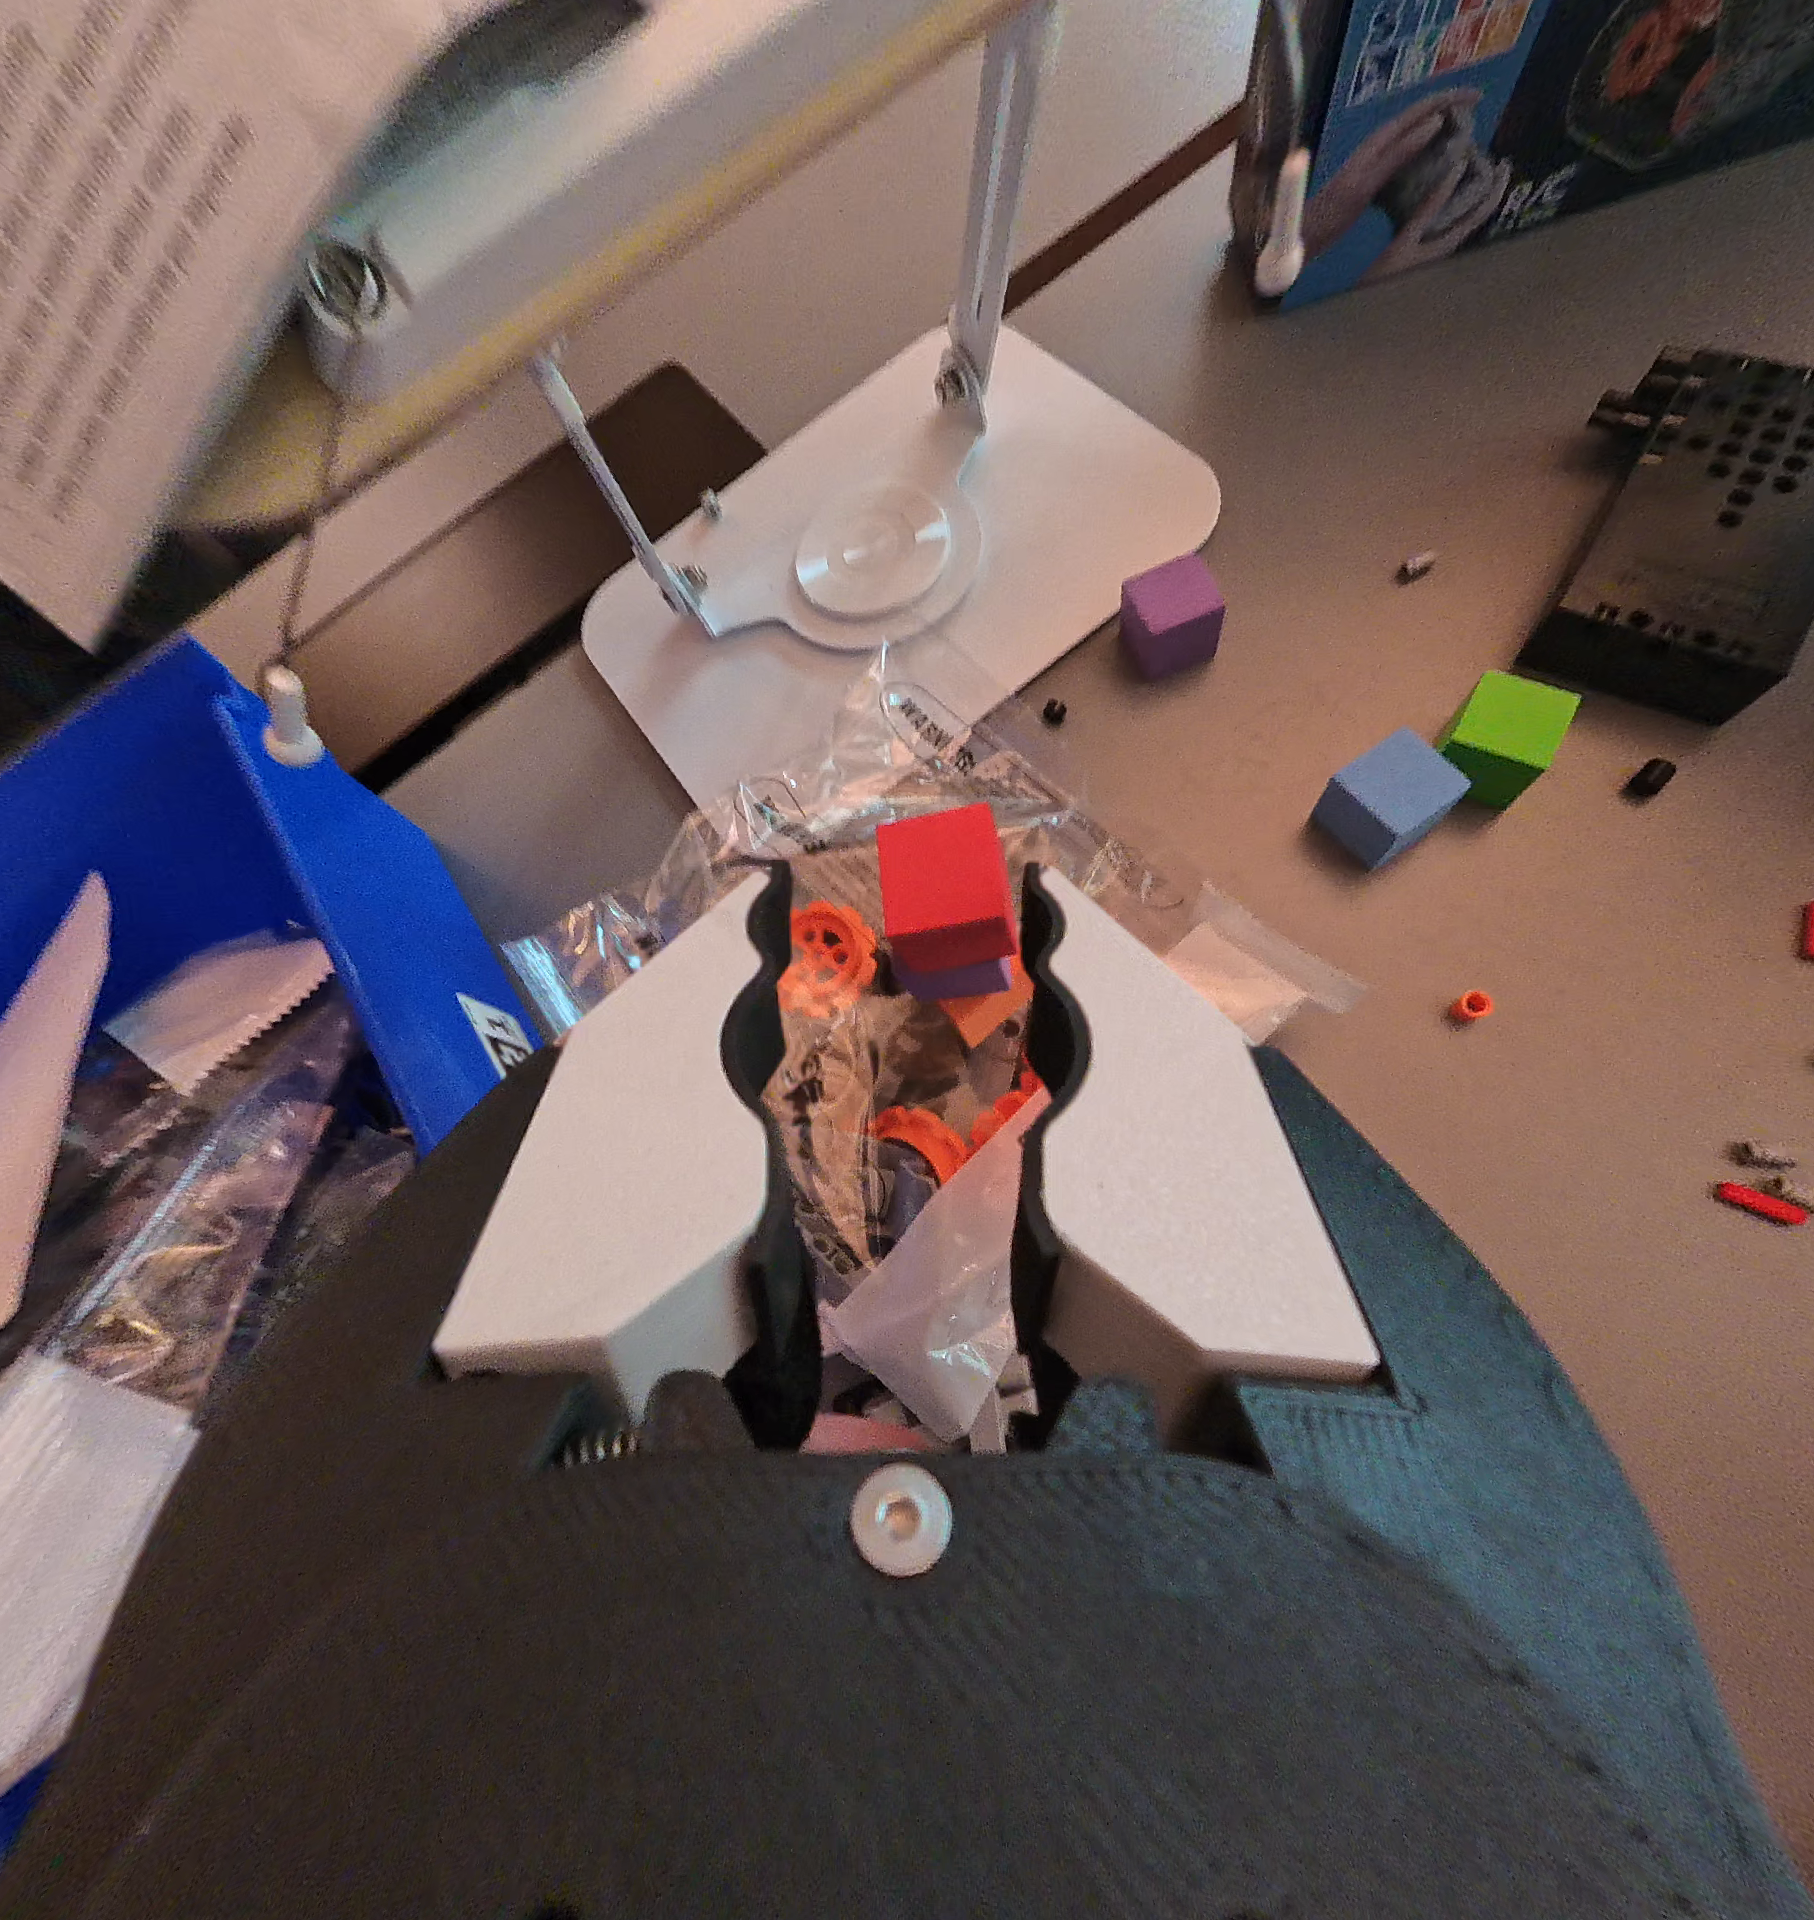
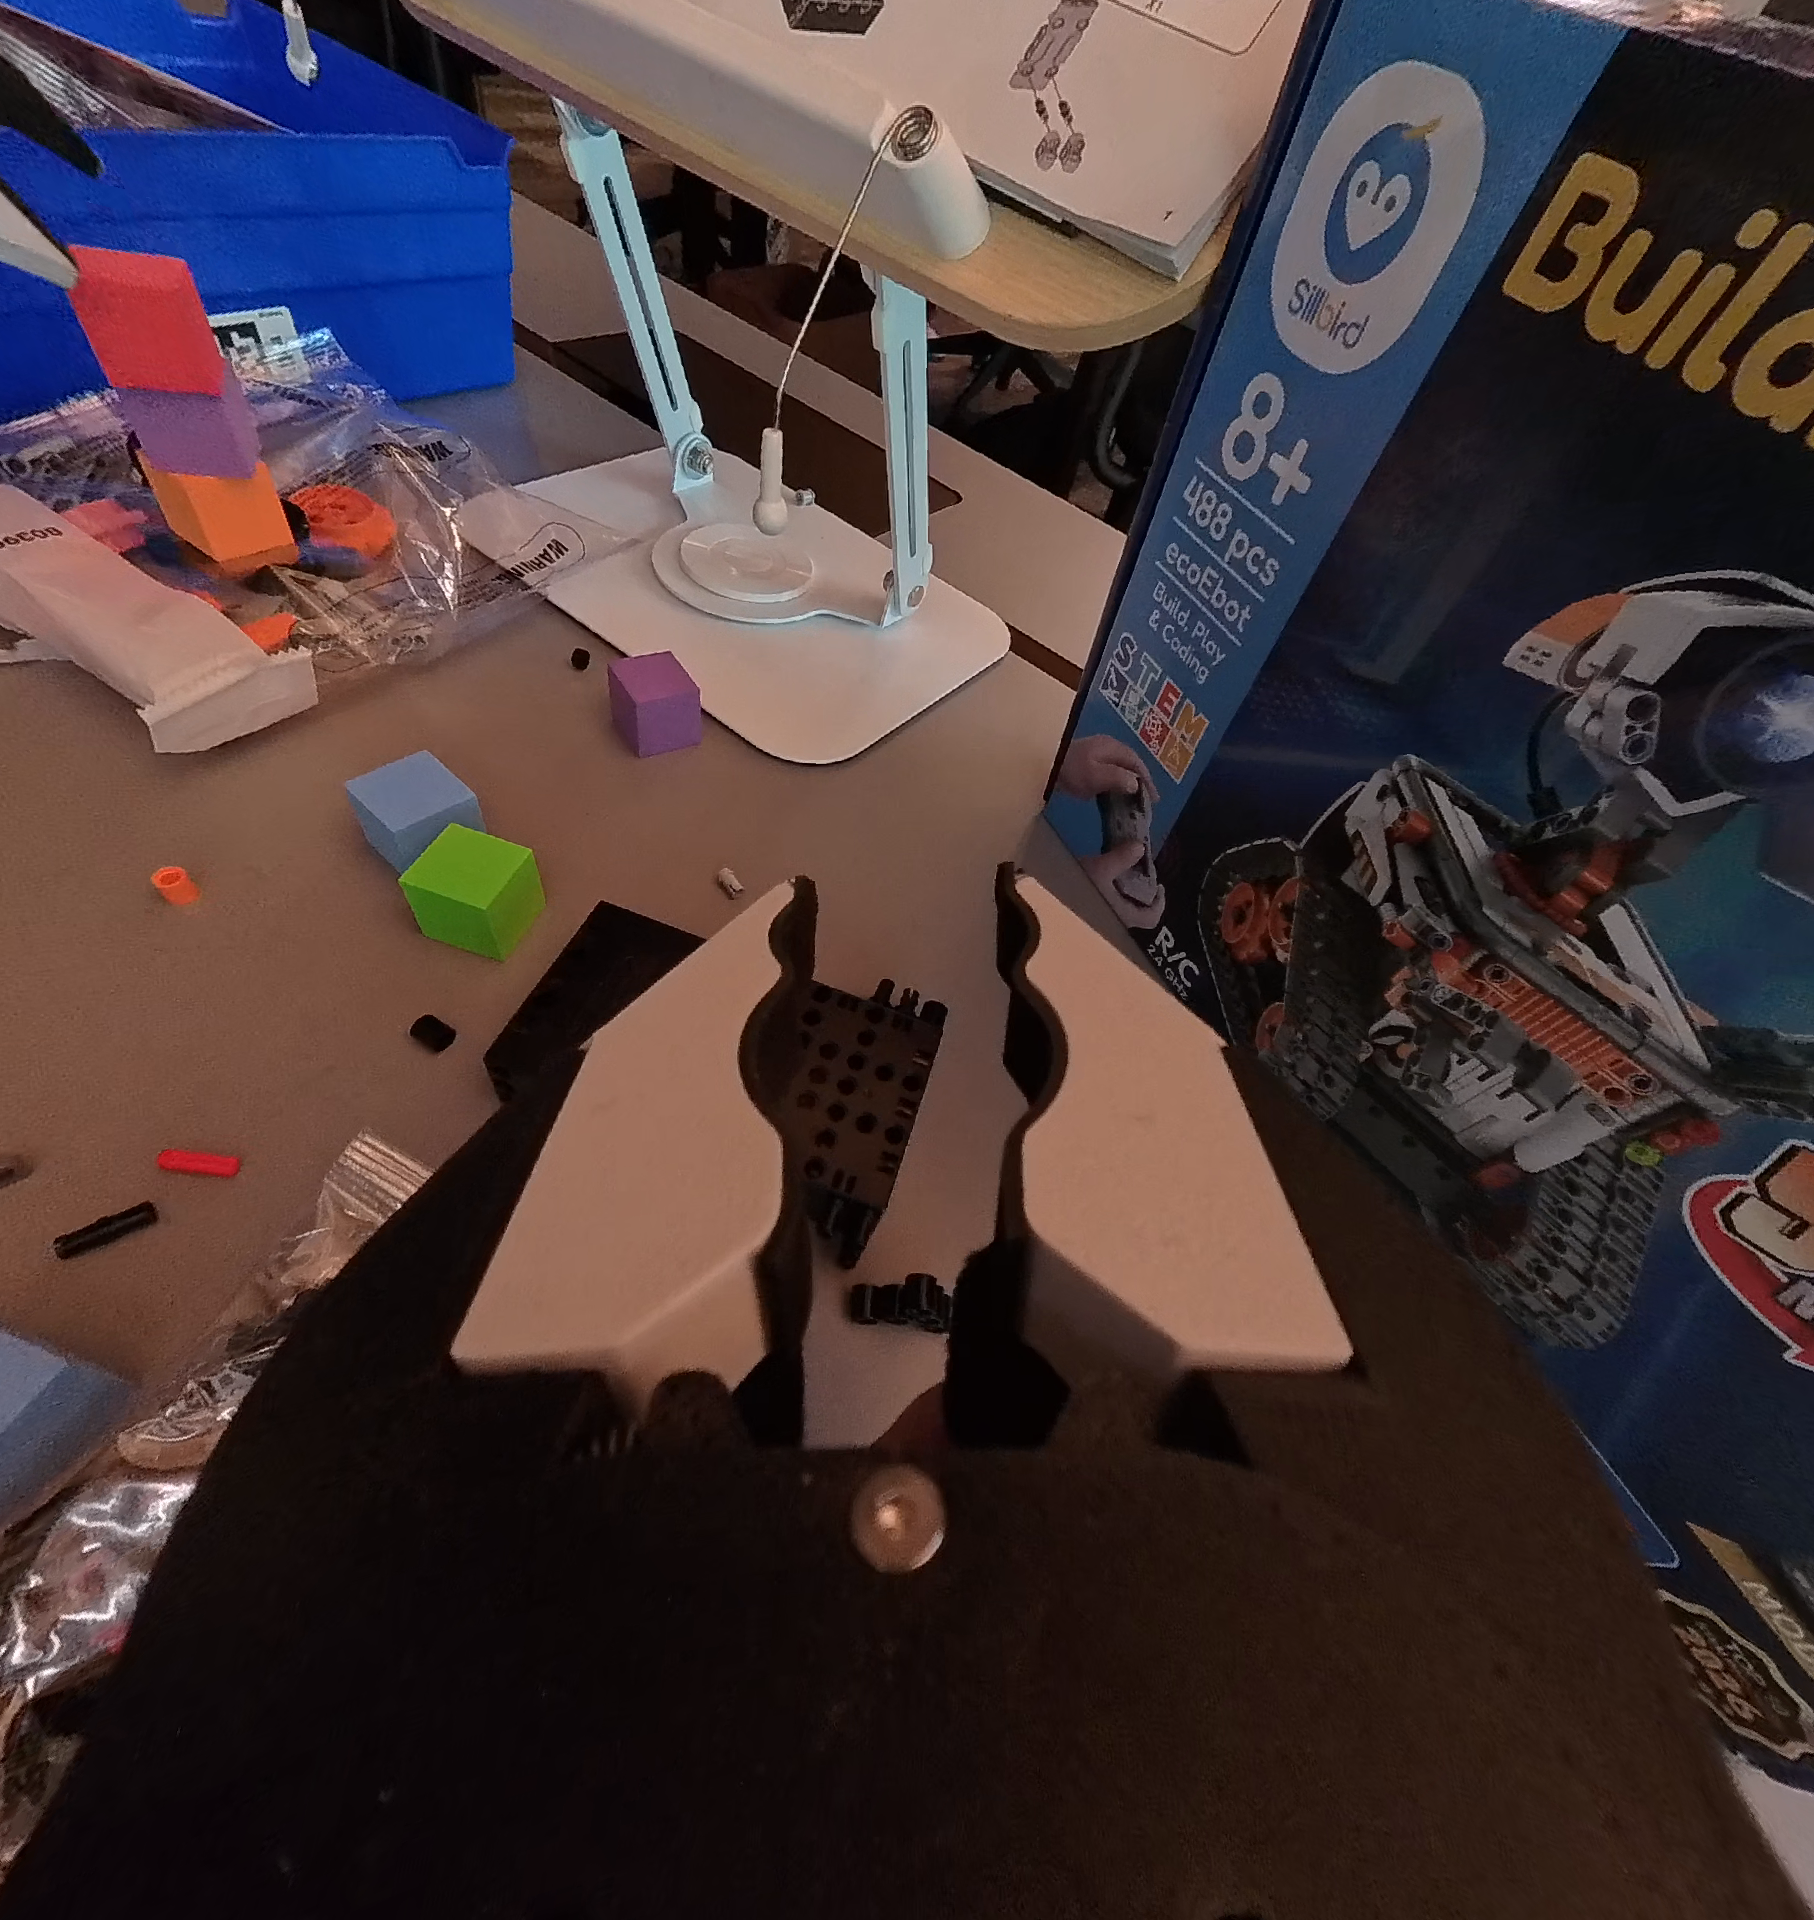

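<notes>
Red cube (image 1: 939,868), topmost of a three-cube stack: sits on a purple cube (image 2: 191,426), itself on an orange cube (image 2: 222,514), all footed on a crinkled clear plastic bag of small parts (image 2: 415,457) just in front of the blue bin (image 1: 363,883). Leans visibly in the right wrist view, each cube offset from the one below. Left gripper (image 1: 905,878) poised over it with jaws partly open and wider than the cube: close against the far side, a clear gap on the other with an orange gear showing through. Seen from the right wrist view, one fingertip at the cube's upper corner; cannot tell whether in true contact. Not clamped on anything. Right gripper (image 2: 903,894) well apart, jaws open and empty, hovering above a black perforated plate (image 2: 861,1091) beside the printed toy box (image 2: 1505,727). Main hazard, as a judgement: toppling. Soft, slippery bag underfoot plus the existing lean, so any sideways nudge from one fingertip likely to tip the whole column. Uneven closing, with one finger arriving first, likely to push the red cube off the purple one. Fallen cubes apt to roll toward the white stand base (image 1: 1090,499) or among the loose purple cube (image 1: 1171,615), green cube (image 1: 1505,736) and light blue cube (image 1: 1386,795).
</notes>
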Demonstrator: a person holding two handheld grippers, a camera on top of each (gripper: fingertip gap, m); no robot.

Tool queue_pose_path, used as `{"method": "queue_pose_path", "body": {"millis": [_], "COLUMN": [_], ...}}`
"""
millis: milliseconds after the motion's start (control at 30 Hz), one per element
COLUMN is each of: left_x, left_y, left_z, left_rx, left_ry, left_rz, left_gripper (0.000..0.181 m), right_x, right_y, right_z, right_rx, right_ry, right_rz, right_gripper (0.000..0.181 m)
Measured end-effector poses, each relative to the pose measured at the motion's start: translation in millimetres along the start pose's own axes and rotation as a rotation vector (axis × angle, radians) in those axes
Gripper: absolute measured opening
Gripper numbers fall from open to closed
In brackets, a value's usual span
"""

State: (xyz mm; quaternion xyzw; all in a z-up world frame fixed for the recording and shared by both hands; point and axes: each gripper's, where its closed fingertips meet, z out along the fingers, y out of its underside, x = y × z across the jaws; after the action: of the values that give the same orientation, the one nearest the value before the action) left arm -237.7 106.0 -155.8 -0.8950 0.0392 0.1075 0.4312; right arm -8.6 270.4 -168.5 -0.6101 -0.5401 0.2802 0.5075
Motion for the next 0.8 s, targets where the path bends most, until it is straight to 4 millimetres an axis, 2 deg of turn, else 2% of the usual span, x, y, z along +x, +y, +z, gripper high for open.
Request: {"method": "queue_pose_path", "body": {"millis": [67,167,233,333,433,533,600,700,800], "left_x": [9,52,85,117,132,138,138,137,131], "left_y": [-17,-33,-29,-6,18,21,21,21,12], "left_z": [-9,-9,7,43,71,83,90,91,78], "left_rx": [0.064,0.084,0.042,-0.073,-0.184,-0.196,-0.202,-0.195,-0.158], "left_ry": [-0.023,0.035,0.109,0.185,0.237,0.241,0.243,0.239,0.216], "left_rz": [0.058,0.198,0.295,0.369,0.369,0.401,0.381,0.361,0.338], "left_gripper": [0.045,0.044,0.045,0.046,0.049,0.046,0.036,0.031,0.031], "right_x": [0,0,-2,-2,-1,0,0,0,2], "right_y": [0,0,2,3,3,3,3,3,2], "right_z": [0,1,2,1,1,1,2,1,0], "right_rx": [0.001,-0.003,-0.008,-0.01,-0.009,-0.007,-0.006,-0.005,0.001], "right_ry": [0.001,-0.001,-0.003,-0.004,-0.004,-0.006,-0.009,-0.009,-0.007], "right_rz": [0.002,0.0,-0.004,-0.005,0.003,0.007,0.008,0.008,0.014], "right_gripper": [0.034,0.034,0.034,0.034,0.034,0.034,0.034,0.034,0.034]}}
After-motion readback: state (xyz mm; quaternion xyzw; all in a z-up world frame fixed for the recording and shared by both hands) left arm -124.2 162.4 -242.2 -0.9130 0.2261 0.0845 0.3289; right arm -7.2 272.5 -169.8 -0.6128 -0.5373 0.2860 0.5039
